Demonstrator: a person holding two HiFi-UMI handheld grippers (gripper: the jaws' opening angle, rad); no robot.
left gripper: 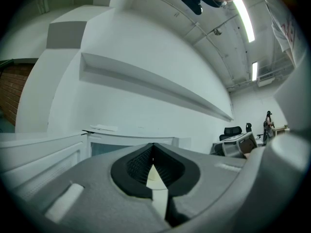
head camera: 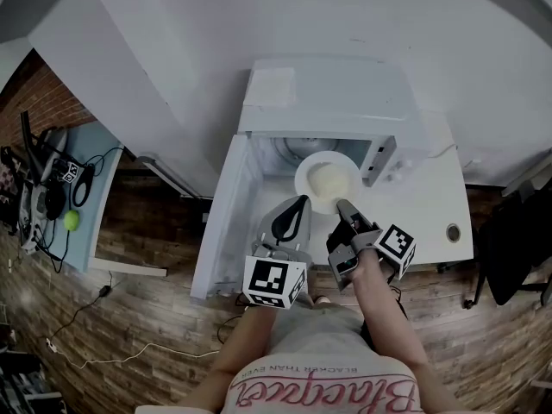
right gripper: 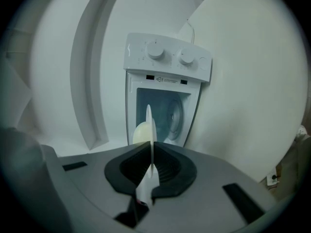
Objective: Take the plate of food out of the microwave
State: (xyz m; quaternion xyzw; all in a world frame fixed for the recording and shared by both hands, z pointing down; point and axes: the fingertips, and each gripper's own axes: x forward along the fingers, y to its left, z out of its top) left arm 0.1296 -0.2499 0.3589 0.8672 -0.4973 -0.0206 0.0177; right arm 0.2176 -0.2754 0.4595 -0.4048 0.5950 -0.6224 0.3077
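White wall behind, white counter [head camera: 431,210] under the microwave [head camera: 328,102]; wood-plank floor [head camera: 129,317] around it, brick wall [head camera: 43,93] off to the left. Strip light [left gripper: 244,13] on the ceiling, office chair [left gripper: 232,130] far beyond the left fingers.

Microwave door [head camera: 220,222] stood swung wide, outboard of the left gripper [head camera: 297,203]. Two knobs [right gripper: 155,50] sat on the panel beyond the right fingertips.

Plate [head camera: 328,179] sat at the mouth of the cavity, near rim out past the opening. It carried a pale mound of food [head camera: 330,181], just beyond the right fingertips and to their left in the right gripper view.

Right gripper [head camera: 345,207] was clamped on the near rim: plate seen edge-on between the pads, running on past the tips.

Left gripper's tips were pressed together, just beside the plate's left rim; a pale wedge showed in the gap behind the tips, what it was unclear.

Low blue table [head camera: 90,188] well left of both grippers, a green ball [head camera: 71,221] on it
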